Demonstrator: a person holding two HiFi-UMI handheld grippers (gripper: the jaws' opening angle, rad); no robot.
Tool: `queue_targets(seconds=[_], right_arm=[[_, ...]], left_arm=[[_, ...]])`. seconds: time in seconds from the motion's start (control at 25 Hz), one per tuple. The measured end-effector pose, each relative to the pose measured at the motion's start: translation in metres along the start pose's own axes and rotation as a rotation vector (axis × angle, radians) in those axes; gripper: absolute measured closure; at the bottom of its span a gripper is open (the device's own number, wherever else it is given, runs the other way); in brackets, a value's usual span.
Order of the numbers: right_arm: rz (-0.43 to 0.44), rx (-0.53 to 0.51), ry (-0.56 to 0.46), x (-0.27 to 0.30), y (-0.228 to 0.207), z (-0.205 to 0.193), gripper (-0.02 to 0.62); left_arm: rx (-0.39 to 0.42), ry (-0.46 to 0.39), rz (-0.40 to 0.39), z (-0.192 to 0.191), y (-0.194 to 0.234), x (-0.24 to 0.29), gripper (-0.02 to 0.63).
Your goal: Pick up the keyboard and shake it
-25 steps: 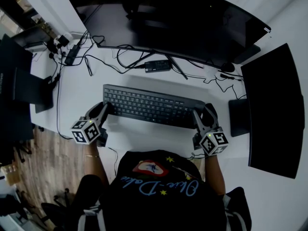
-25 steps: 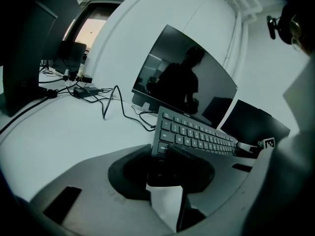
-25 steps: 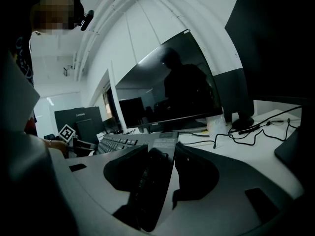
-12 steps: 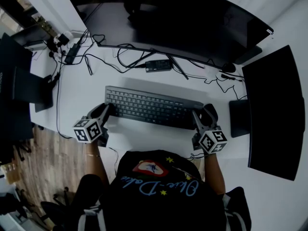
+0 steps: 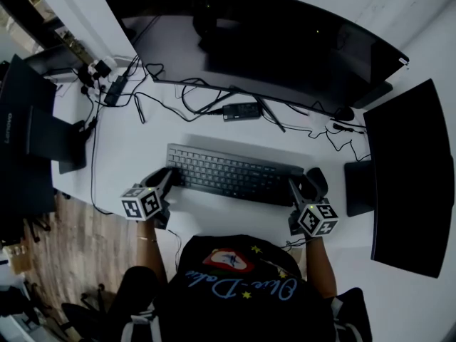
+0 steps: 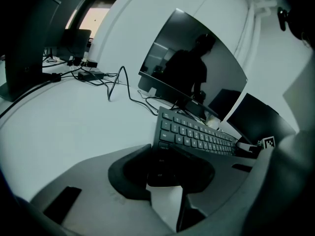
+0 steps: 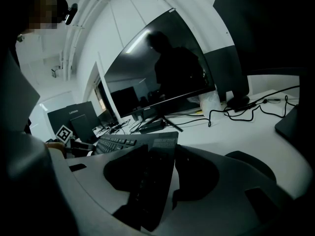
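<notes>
A black keyboard (image 5: 235,175) lies across the white desk (image 5: 135,144) in front of me, gripped at both ends. My left gripper (image 5: 169,179) is shut on its left end; in the left gripper view that end (image 6: 197,134) sits between the dark pads (image 6: 133,168) of the gripper (image 6: 162,166), tilted above the desk. My right gripper (image 5: 303,187) is shut on the right end. In the right gripper view the keyboard (image 7: 157,154) runs edge-on between the jaws of that gripper (image 7: 162,176), a label showing on its end.
A wide curved monitor (image 5: 256,41) stands behind the keyboard, a second dark screen (image 5: 410,177) at the right. A power adapter (image 5: 242,110) and loose cables (image 5: 164,95) lie under the monitor. Black boxes (image 5: 35,120) crowd the left desk edge, wooden floor (image 5: 64,262) beyond.
The head view has shifted, so everything sits lower and further right. The keyboard stays held at both ends and has come slightly nearer to me.
</notes>
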State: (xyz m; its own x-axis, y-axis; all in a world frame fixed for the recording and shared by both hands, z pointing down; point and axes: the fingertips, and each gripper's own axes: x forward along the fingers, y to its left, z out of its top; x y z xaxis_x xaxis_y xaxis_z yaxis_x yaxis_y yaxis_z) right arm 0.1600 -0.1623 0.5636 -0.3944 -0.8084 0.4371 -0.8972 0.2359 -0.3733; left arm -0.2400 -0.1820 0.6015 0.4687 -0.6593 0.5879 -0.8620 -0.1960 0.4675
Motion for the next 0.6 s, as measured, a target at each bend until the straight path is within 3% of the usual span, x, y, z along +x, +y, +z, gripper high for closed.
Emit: queue_targets(seconds=[0.6], right_arm=[[-0.016,0.026,0.061,0.016,-0.009,-0.013,0.43]], left_arm=[[-0.035,0.054,0.01,-0.01,0.004,0.01,0.508]])
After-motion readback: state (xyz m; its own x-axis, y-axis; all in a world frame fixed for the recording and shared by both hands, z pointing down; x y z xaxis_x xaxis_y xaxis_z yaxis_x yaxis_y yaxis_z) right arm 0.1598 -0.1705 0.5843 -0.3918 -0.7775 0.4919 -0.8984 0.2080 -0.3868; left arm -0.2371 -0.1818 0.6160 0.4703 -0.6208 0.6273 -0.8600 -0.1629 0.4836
